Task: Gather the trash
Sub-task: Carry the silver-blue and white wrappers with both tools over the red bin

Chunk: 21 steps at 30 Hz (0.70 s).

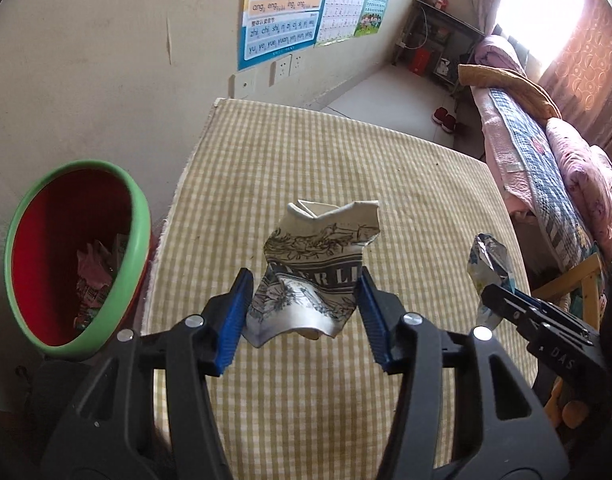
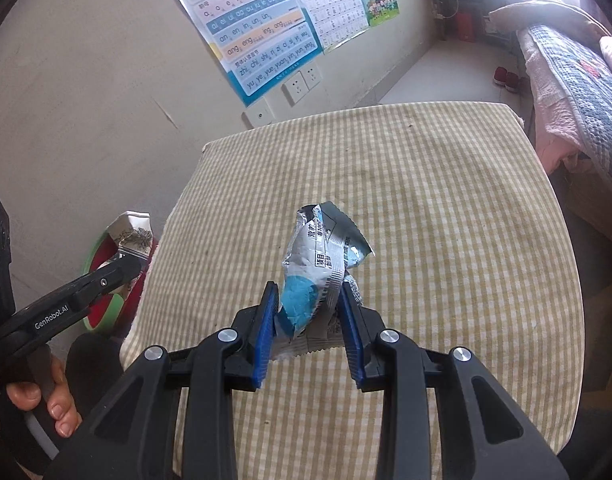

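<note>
Both jaws loaded, trash lifted off the tabletop.
Left gripper [image 1: 306, 304] jaws pinch a crushed paper cup [image 1: 314, 268]; right gripper [image 2: 308, 328] jaws pinch a crumpled foil wrapper [image 2: 314, 276]. Both pieces hang above the checked tabletop [image 1: 346, 160]. Bin [image 1: 72, 256] with a green rim sits off the tabletop's left edge, near the cup, with scraps inside.
</note>
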Available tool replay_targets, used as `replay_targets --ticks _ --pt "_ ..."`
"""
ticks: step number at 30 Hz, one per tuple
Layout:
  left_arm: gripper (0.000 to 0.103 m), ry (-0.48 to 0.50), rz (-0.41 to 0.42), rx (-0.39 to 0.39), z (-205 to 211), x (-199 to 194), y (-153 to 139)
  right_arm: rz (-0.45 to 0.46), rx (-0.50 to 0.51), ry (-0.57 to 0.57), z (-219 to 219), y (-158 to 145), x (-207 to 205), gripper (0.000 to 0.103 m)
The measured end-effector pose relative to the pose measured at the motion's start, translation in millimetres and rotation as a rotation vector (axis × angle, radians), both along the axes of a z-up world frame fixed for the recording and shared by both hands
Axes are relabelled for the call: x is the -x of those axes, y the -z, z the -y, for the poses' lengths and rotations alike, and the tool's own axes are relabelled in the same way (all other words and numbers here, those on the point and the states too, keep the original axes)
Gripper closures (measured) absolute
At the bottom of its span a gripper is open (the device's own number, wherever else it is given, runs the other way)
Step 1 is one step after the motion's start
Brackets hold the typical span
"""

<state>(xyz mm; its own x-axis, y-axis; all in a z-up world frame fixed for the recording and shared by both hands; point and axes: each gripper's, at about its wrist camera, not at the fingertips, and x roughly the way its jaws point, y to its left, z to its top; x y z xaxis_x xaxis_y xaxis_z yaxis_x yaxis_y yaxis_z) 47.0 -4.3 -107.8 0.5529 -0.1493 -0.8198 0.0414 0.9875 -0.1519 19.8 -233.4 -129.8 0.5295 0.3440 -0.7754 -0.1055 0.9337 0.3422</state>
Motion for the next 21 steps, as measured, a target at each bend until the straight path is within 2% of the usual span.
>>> replay_targets --ticks 10,21 --pt "0.053 -0.066 0.054 -0.024 -31 13 -10 0.011 0.039 -0.1 -42 -8 2 0.073" --pt "0.053 -0.136 0.081 -0.013 -62 20 -19 0.047 0.067 -0.162 -71 -30 7 0.073"
